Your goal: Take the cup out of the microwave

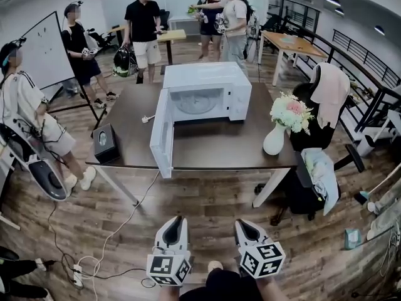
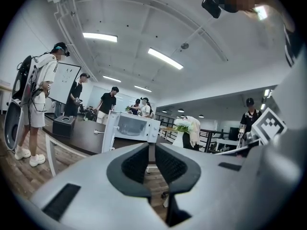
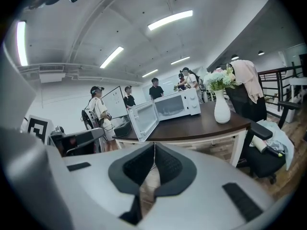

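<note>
I stand in an open-plan office used as a test lab: a whiteboard (image 1: pixel 45 49) on a stand, wooden desks (image 1: pixel 294 44), a black office chair (image 1: pixel 301 198) and strip lights (image 2: pixel 165 59) under a white vaulted ceiling (image 2: pixel 144 28). Several people (image 1: pixel 143 27) wear head-mounted rigs. A microwave (image 1: pixel 213 74) sits on a dark counter (image 1: pixel 135 118) mid-room, a cable (image 1: pixel 125 221) trailing across the plank floor (image 1: pixel 213 199) to a power strip (image 1: pixel 76 274).
</note>
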`<state>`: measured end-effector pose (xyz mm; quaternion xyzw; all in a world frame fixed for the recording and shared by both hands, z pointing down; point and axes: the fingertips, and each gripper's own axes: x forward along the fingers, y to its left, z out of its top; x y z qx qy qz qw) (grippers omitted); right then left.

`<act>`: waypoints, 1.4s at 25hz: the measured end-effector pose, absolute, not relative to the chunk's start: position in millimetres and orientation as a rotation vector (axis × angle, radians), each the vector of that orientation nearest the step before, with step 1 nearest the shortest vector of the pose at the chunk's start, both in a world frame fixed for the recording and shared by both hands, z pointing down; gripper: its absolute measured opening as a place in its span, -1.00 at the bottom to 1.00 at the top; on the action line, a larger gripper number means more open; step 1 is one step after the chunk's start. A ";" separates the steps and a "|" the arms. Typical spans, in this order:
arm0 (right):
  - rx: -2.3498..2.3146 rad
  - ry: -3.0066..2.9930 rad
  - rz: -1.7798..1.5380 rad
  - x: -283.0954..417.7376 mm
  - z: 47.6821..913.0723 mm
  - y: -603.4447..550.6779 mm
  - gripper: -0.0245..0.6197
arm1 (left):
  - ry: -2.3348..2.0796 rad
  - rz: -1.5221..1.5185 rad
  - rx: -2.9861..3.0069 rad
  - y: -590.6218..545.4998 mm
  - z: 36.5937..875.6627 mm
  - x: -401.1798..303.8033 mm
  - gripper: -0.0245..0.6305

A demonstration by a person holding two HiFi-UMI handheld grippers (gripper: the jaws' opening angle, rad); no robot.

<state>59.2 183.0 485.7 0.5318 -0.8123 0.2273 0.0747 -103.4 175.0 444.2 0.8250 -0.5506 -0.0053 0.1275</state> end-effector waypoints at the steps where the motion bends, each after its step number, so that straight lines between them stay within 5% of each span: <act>1: 1.593 -2.439 0.682 60.2 487.4 177.0 -0.94 | -1.604 -0.015 2.400 169.2 445.5 -102.1 -0.84; 10: 1.555 -2.451 0.680 65.6 495.5 147.3 -0.94 | -1.645 -0.006 2.359 138.1 459.8 -99.5 -0.15; 20: 1.527 -2.459 0.709 71.3 500.6 138.2 -0.94 | -1.737 0.025 2.298 130.0 466.5 -99.7 0.39; 35: 1.565 -2.420 0.758 85.7 511.8 107.5 -0.94 | -1.626 0.049 2.346 95.3 476.0 -67.1 0.50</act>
